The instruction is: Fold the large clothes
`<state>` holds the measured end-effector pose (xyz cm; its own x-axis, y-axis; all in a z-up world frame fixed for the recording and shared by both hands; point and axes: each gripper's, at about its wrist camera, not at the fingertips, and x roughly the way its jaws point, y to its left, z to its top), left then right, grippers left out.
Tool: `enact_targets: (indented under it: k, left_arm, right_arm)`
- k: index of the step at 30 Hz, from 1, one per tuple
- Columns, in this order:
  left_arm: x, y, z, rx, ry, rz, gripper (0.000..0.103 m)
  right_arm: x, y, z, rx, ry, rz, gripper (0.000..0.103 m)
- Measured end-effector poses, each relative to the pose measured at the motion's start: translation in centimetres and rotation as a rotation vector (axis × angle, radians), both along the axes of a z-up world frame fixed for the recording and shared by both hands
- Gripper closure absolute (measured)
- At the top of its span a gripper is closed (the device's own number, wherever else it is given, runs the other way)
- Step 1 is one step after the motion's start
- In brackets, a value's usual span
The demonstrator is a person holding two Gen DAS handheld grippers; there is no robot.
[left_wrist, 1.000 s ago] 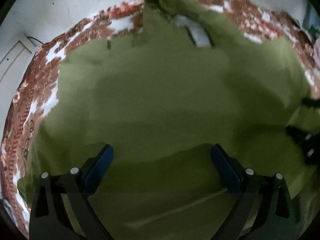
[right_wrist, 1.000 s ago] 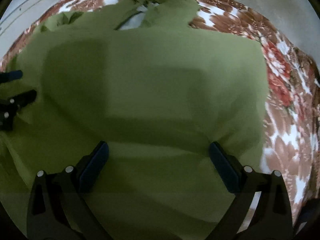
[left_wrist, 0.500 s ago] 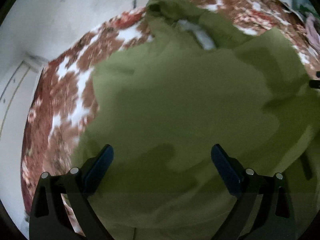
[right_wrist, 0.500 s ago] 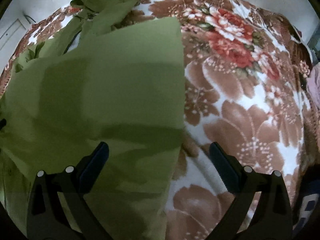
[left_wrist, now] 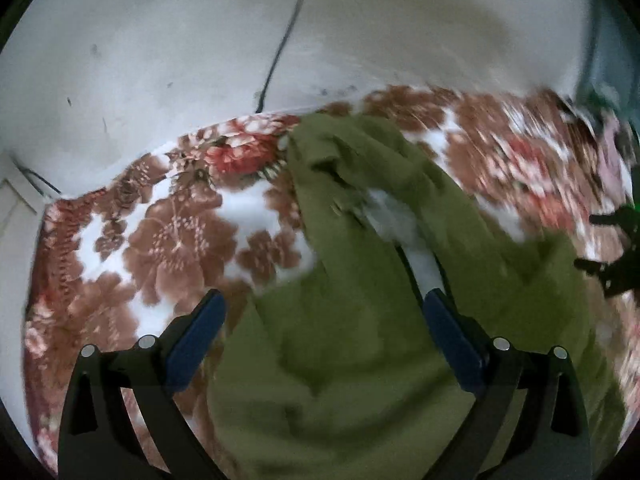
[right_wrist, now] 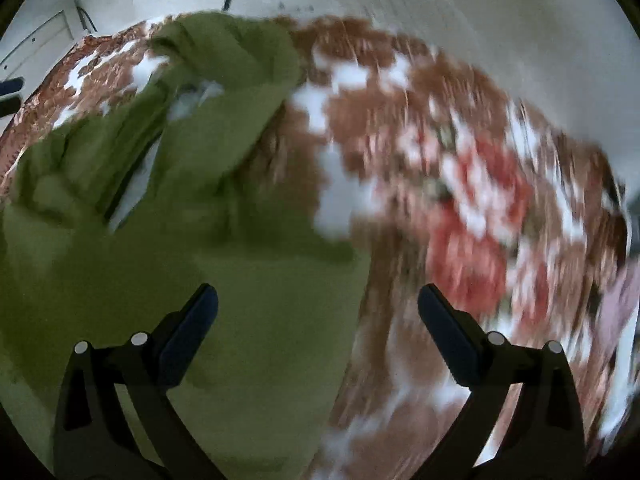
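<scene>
An olive-green garment (left_wrist: pixel 360 320) lies on a floral blanket (left_wrist: pixel 172 236), its white-lined collar end bunched toward the wall. My left gripper (left_wrist: pixel 324 332) is open above the garment's left part, nothing between its fingers. In the right wrist view the same green garment (right_wrist: pixel 200 280) fills the left half, its right edge running down between the fingers. My right gripper (right_wrist: pixel 318 328) is open too, straddling that edge and holding nothing. The right gripper's dark frame (left_wrist: pixel 616 256) shows at the far right of the left wrist view.
The brown, red and white floral blanket (right_wrist: pixel 460 200) covers the bed to the right of the garment. A pale wall (left_wrist: pixel 360 28) with a dark cable (left_wrist: pixel 280 48) rises behind. A pinkish cloth (right_wrist: pixel 620 300) lies at the right edge. The right wrist view is motion-blurred.
Both grippers pulled back and tilted up, staying open. The garment fills less of each view, and more blanket and wall show. The right view swung to the right.
</scene>
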<state>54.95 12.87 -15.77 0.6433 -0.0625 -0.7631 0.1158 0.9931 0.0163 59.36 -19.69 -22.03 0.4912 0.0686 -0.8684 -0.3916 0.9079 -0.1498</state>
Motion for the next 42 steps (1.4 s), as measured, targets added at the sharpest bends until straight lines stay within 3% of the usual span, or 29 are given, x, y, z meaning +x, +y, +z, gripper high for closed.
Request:
enact_targets:
  k: [5,8,11,14,19,21,23,24,25,27,30,34,42]
  left_arm:
    - [8.6,2.6,-3.2,-0.07,0.057,0.045,0.007]
    - [12.8,2.2,-4.4,-0.112,0.052,-0.018,0.011]
    - [16.0,2.0,-5.1,-0.197,0.047,-0.078,0.018]
    - [19.4,1.8,-5.7,-0.299,0.037,-0.101,0.018]
    - [22.6,0.2,-8.8,-0.238,0.115,-0.126,0.022]
    - [23.4,-0.9,-10.0,-0.156,0.138,-0.143,0.044]
    - [24.0,-1.3,-10.9,-0.166,0.16,-0.166,0.047]
    - [24.2,-1.5,-11.5,-0.171,0.174,-0.167,0.051]
    - [24.4,-1.6,-11.8,-0.166,0.183,-0.16,0.056]
    - [24.7,-1.8,-12.1,-0.151,0.188,-0.148,0.084]
    - [23.5,-3.0,-10.6,-0.136,0.136,-0.191,0.098]
    - [21.3,-3.7,-6.4,-0.141,0.054,-0.225,0.099]
    - [12.8,-4.2,2.6,-0.122,-0.074,-0.252,0.1]
  right_arm:
    - [9.0,2.5,-0.8,0.151,0.051,0.011,0.005]
    - [13.0,5.1,-2.0,0.176,0.059,0.047,0.005]
    - [16.7,7.2,-3.3,0.244,0.081,0.052,0.005]
    - [19.6,8.4,-4.8,0.305,0.121,0.034,0.005]
    - [22.2,9.7,-7.7,0.365,0.189,-0.001,0.008]
    - [22.7,10.3,-8.6,0.378,0.21,0.013,0.025]
    - [22.8,11.0,-9.1,0.374,0.213,0.053,0.032]
    - [22.8,11.3,-9.4,0.368,0.21,0.069,0.043]
    - [22.9,11.4,-9.7,0.364,0.215,0.078,0.047]
    - [22.8,11.5,-9.8,0.341,0.201,0.101,0.075]
    - [22.0,11.8,-8.2,0.29,0.137,0.135,0.093]
    - [19.6,12.0,-5.0,0.243,0.025,0.184,0.094]
    - [11.9,11.3,4.5,0.294,-0.121,0.252,0.094]
